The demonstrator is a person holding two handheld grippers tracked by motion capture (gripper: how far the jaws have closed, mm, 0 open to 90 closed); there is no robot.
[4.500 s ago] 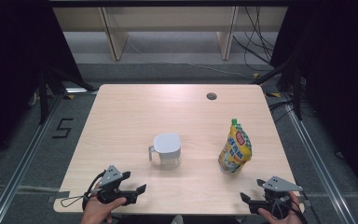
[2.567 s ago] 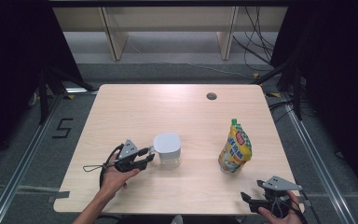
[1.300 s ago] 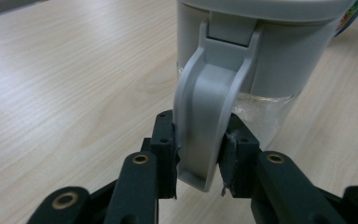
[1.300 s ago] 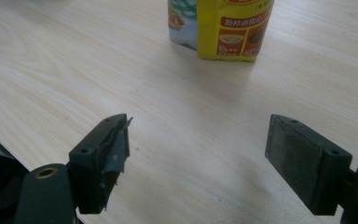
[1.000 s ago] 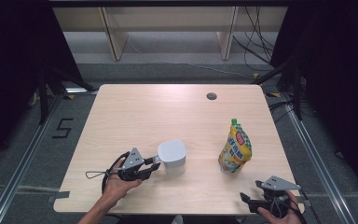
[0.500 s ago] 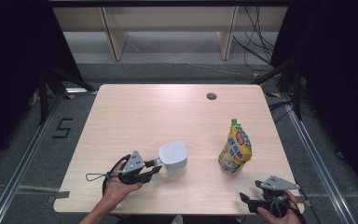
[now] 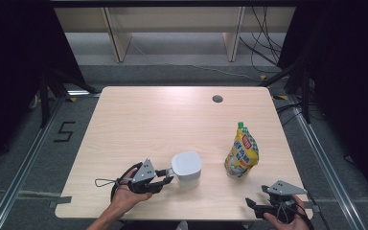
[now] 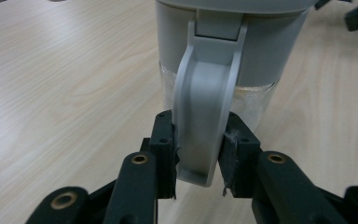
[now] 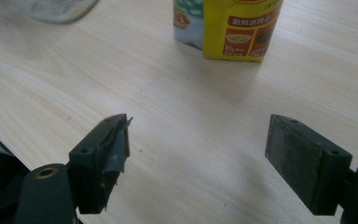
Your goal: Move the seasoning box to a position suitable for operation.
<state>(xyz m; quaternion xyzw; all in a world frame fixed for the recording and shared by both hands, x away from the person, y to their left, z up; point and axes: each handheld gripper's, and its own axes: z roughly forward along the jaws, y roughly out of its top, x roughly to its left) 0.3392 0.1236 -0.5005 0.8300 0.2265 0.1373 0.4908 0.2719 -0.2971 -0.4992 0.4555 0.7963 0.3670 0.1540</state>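
Jug (image 7: 187,166) stands upright at the table's (image 7: 139,120) near middle, top cut off in the left gripper view, handle (image 8: 204,116) pointing left. Left gripper (image 7: 166,175) clamps that handle; right gripper (image 7: 252,205) gapes wide, near right, holding nothing.

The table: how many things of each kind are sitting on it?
Grey lidded jug with a handle: 1
Yellow stand-up pouch with a green cap: 1
Hand-held grippers at the near edge, left and right: 2
Total: 4
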